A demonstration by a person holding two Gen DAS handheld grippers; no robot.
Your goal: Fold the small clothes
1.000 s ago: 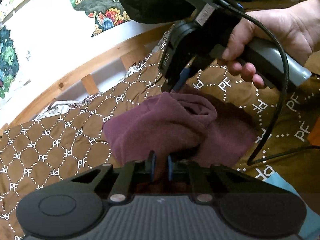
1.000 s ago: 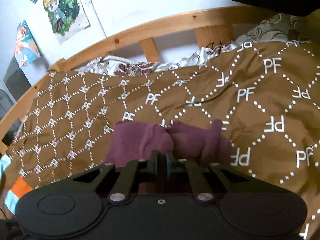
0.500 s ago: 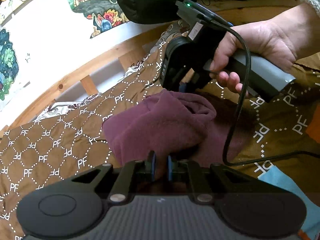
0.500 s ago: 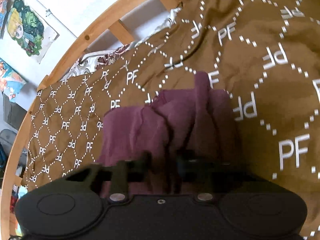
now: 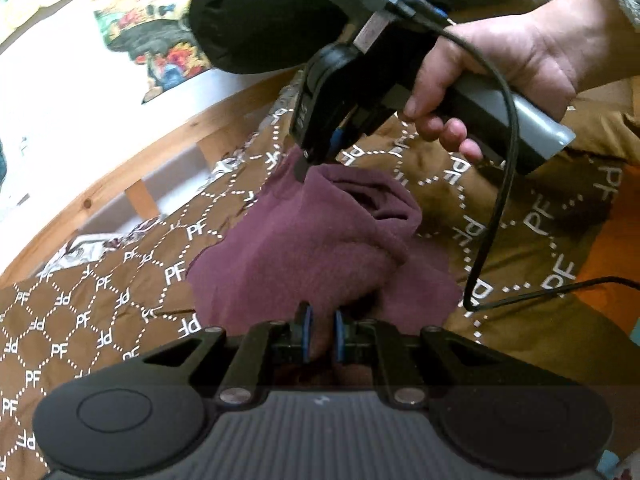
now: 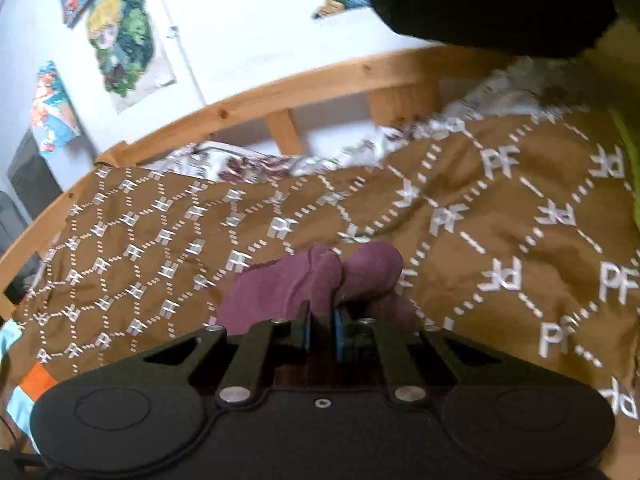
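Maroon cloth [image 5: 304,248] lies bunched on the brown bedspread [image 5: 100,312], which is printed with white "PF" letters in a dotted diamond grid and covers most of both views. Beyond the bedspread runs the wooden bed rail [image 6: 280,92], with a flowered sheet [image 6: 256,164] showing in the gap between the two, and above the rail colourful posters [image 6: 120,40] hang on the pale wall.

On the cloth, one side is lifted into a rolled fold with a hollow at its end. The right gripper [image 5: 316,160], held by a bare hand [image 5: 500,68] with a black cable trailing from it, pinches the far top edge of the cloth; its jaws have just been closing and now stand narrow, with a fold of the fabric pressed between the blue pads [image 6: 306,330]. The left gripper [image 5: 320,332] is at the near edge of the cloth, its jaws also narrow and clamped on a pinch of maroon fabric.
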